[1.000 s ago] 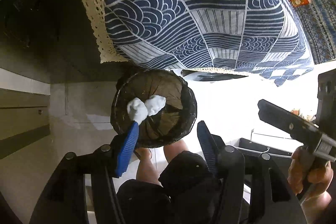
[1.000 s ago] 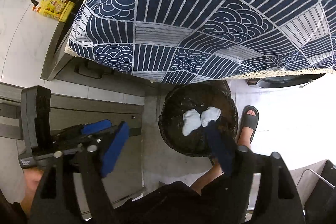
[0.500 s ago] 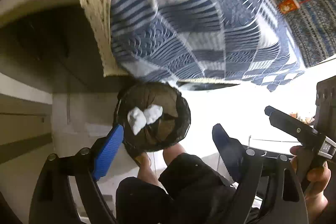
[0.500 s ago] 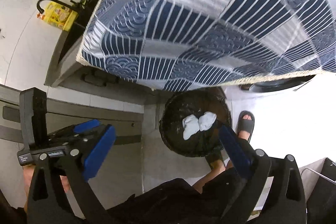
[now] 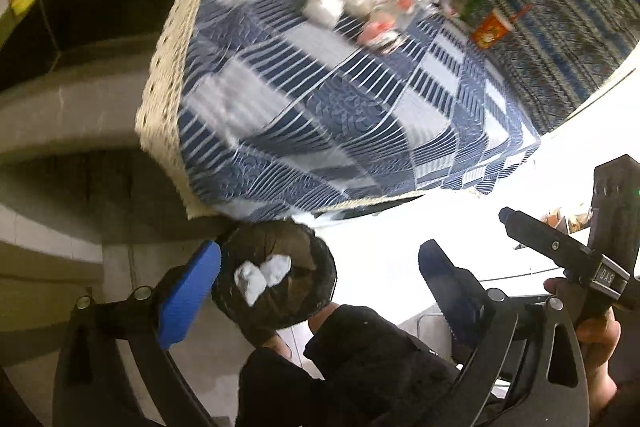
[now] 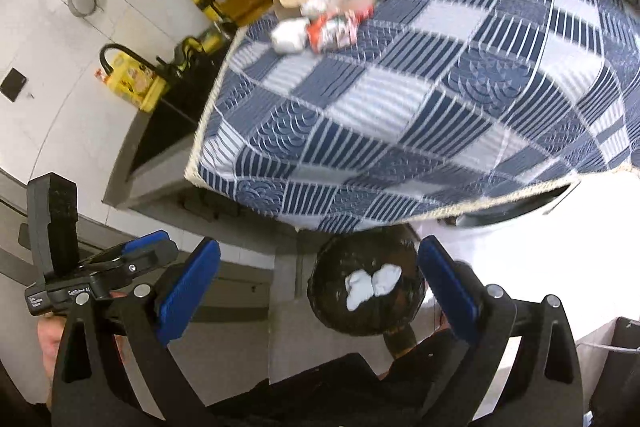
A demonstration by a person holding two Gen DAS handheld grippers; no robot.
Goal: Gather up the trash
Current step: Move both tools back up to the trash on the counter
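Blue patterned tablecloth (image 6: 460, 99) covers table above floor-standing black trash bin (image 5: 276, 275). My left gripper (image 5: 320, 279) spread wide, empty; right gripper (image 6: 320, 287) likewise wide, holding nothing. I count two white crumpled tissues (image 6: 372, 285) in bin; more wrappers (image 6: 332, 27) lie blurred on cloth. Labels unreadable.

My right gripper (image 6: 318, 293) hangs with its blue pads spread wide and nothing between them, over a dark bin (image 6: 366, 291) on the floor that has two white crumpled wads (image 6: 372, 285) lying in it. Above the bin I see the table's blue patterned cloth (image 6: 440, 99), with crumpled wrappers (image 6: 320, 27) near its far corner. My left gripper (image 6: 120, 263) shows at lower left.
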